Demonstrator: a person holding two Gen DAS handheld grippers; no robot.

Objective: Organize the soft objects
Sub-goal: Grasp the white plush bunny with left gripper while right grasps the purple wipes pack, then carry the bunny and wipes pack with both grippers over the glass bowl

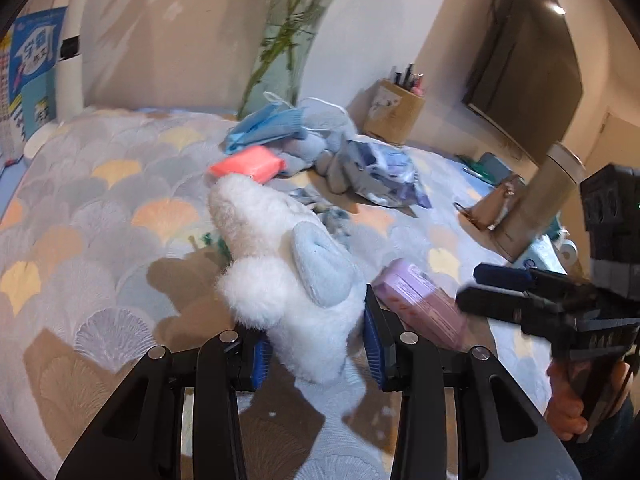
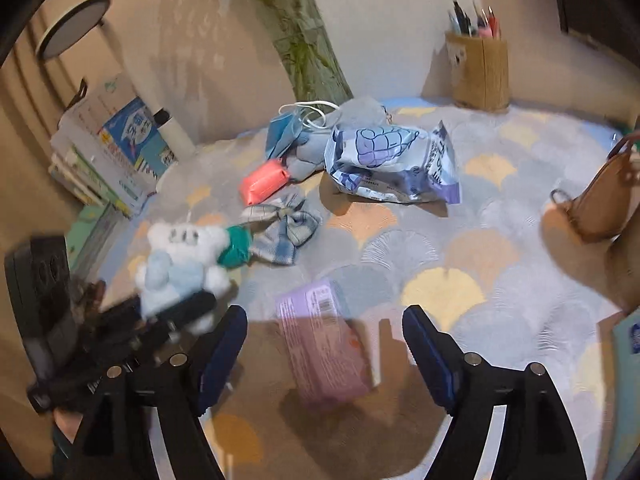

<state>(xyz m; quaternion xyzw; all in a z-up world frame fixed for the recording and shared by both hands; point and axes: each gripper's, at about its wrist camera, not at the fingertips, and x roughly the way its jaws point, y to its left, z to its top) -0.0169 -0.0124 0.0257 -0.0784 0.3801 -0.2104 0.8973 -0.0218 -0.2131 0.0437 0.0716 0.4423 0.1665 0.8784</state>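
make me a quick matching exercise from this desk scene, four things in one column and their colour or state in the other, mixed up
Things:
1. white plush toy
2. tissue pack
3. small packet beside the face masks
4. right gripper

Colour or state:
A. coral pink
B. jaws open, nothing between them
C. held in the left gripper
D. pale purple, lying on the patterned cloth

Pairs: 1-C, 2-D, 3-A, 4-B
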